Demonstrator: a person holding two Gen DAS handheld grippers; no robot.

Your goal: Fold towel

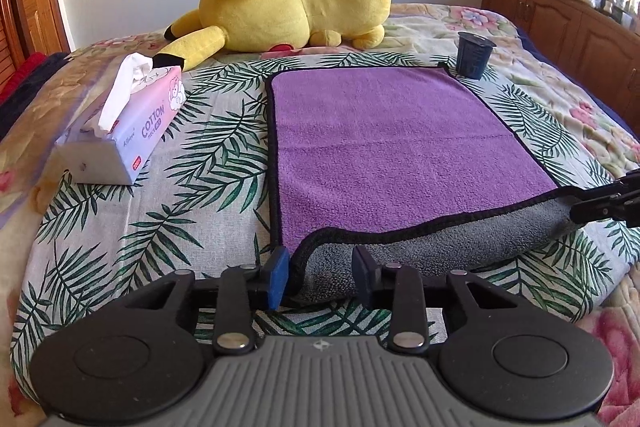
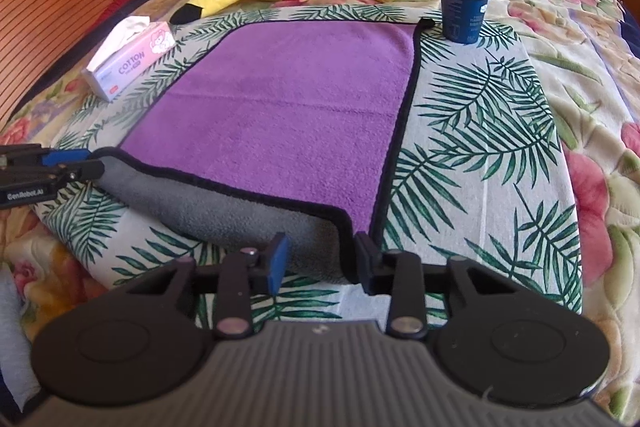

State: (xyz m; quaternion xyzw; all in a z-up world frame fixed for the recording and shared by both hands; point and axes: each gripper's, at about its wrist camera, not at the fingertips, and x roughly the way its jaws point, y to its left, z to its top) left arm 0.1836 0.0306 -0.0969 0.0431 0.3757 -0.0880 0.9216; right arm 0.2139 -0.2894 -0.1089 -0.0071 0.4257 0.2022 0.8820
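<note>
1. Towel [image 1: 400, 143], purple with a black border, lies spread on the leaf-print cloth [image 1: 200, 163] over the bed, and its near edge is rolled up so the grey underside [image 1: 440, 247] shows.
2. Left gripper [image 1: 322, 275] is at the near left corner of the towel; its fingers stand apart, with the grey roll between them, and the pads do not press it.
3. Right gripper [image 2: 320, 261] is at the near right corner; its fingers are also spread, on both sides of the rolled corner.
4. Tissue pack [image 1: 120, 131] lies left of the towel, on the cloth.
5. Dark blue cup [image 2: 464, 13] stands just beside the far right corner.
6. Yellow plush toy [image 1: 288, 3] lies behind the towel.
</note>
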